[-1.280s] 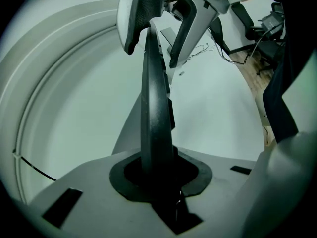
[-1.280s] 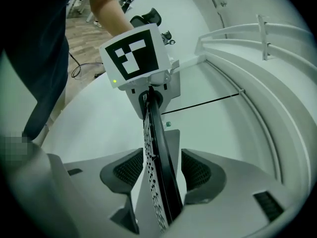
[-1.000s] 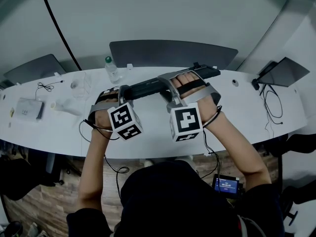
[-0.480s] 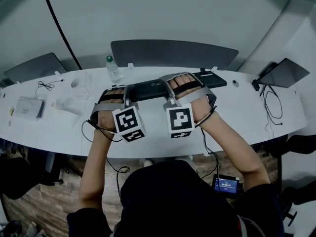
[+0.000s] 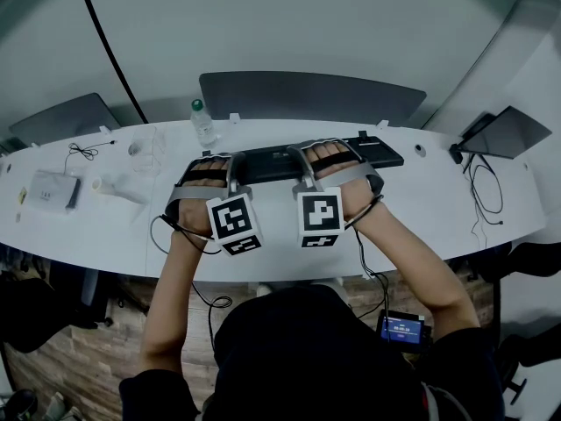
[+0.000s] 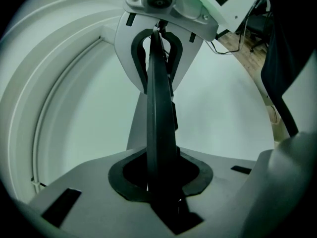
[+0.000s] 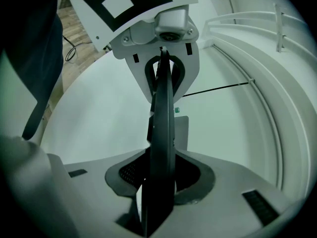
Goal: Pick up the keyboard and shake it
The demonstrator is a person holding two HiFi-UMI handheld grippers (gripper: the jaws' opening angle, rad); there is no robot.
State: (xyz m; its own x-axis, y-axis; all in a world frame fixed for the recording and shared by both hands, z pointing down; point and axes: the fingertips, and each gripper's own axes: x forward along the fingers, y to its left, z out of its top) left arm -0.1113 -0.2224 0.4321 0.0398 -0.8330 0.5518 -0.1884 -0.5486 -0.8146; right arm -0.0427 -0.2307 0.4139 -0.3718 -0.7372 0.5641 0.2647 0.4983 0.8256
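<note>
A long black keyboard (image 5: 272, 160) lies level and lengthwise close over the white table (image 5: 421, 209); I cannot tell whether it touches. My left gripper (image 5: 233, 175) is shut on its left part, and my right gripper (image 5: 304, 170) grips it near the middle. In the left gripper view the keyboard (image 6: 159, 123) runs edge-on out of the left gripper (image 6: 159, 182) to the right gripper (image 6: 159, 53). In the right gripper view the keyboard (image 7: 162, 133) sits between the jaws of the right gripper (image 7: 161, 192), which have just been closing on it.
A water bottle (image 5: 202, 123) stands behind the keyboard's left end. A white box (image 5: 51, 191) and small items lie at the far left. An open laptop (image 5: 504, 130) and cables (image 5: 480, 182) are at the right. A dark chair back (image 5: 311, 95) is beyond the table.
The keyboard was tilted with its right end raised; it now lies level and lower. Both grippers came down with it, the right one more.
</note>
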